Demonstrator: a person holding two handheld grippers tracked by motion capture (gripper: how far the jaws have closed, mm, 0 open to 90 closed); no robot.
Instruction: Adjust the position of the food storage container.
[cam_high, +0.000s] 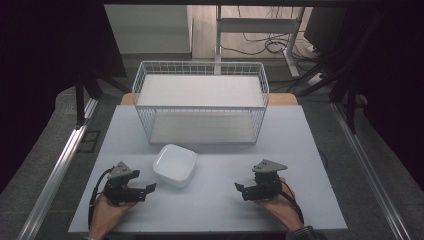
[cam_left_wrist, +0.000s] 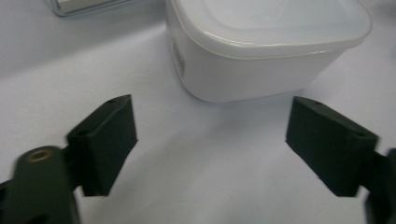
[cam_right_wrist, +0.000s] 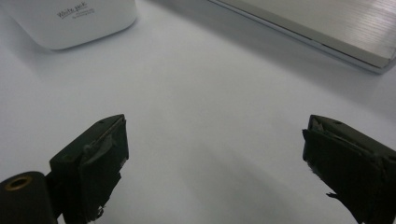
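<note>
On the white table (cam_high: 210, 200) the largest item is a white wire basket (cam_high: 200, 102) with 2 levels, standing at the far half, its open front toward the person. Just in front of it, near the table's middle and slightly left of centre, sits the white square container (cam_high: 175, 165), lid on, resting flat and touching neither the basket nor any tool.

Left tongs (cam_high: 150, 189) lie low at the near left, held in a hand (cam_high: 106, 212), jaws pointing right toward the container and stopping just short of its near left corner. Jaws stand apart, released, nothing between them. Right tongs (cam_high: 239, 189) sit at the near right in the other hand (cam_high: 277, 202), jaws pointing left, well apart from the container with bare table between. Jaws likewise apart and empty.

View differences: the left gripper view shows the container (cam_left_wrist: 261, 46) close ahead beyond the 2 black pads (cam_left_wrist: 105, 140), its translucent lid rim and a small side label visible, details the high view does not resolve. The right gripper view shows the container (cam_right_wrist: 70, 21) at upper left with printed lettering on its wall, too small to read with certainty, and the basket's lower shelf edge (cam_right_wrist: 317, 32) at upper right. The high view alone gives the layout of both hands.
</note>
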